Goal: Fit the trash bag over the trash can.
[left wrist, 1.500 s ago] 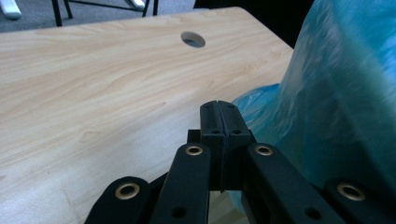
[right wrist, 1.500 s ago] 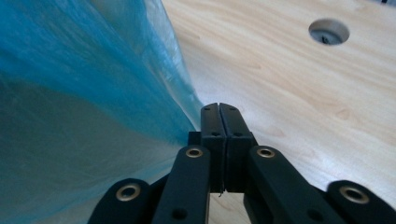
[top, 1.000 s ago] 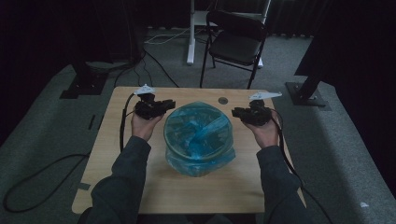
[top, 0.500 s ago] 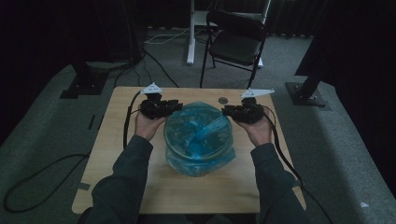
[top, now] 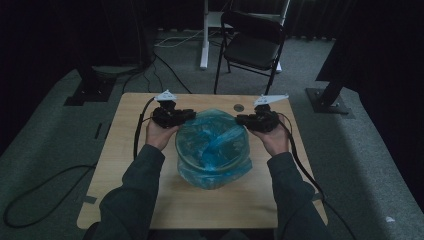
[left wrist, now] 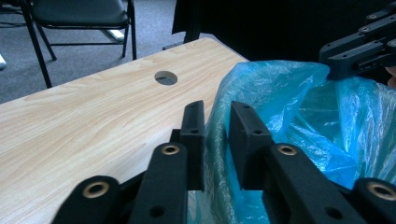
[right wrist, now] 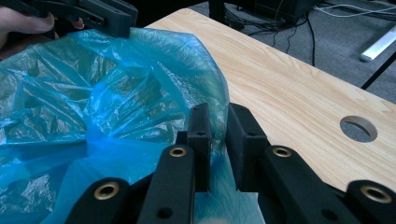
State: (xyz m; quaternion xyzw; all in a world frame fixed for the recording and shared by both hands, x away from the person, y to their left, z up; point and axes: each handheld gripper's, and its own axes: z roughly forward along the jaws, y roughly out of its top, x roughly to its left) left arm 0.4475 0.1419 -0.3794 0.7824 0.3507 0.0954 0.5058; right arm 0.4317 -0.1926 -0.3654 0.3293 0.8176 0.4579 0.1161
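We have just been closing both grippers on the blue bag [top: 214,145]: left gripper [left wrist: 215,122] and right gripper [right wrist: 218,125] each straddle its rim narrowly; we should pinch firmly, then spread evenly outward

No writing, label, brand, number or sign can be read anywhere. The blue plastic bag [top: 214,150] is plain film without print, the wooden surface [top: 130,165] carries bare grain only, and the black jaws in both gripper views bear no markings that can be made out.
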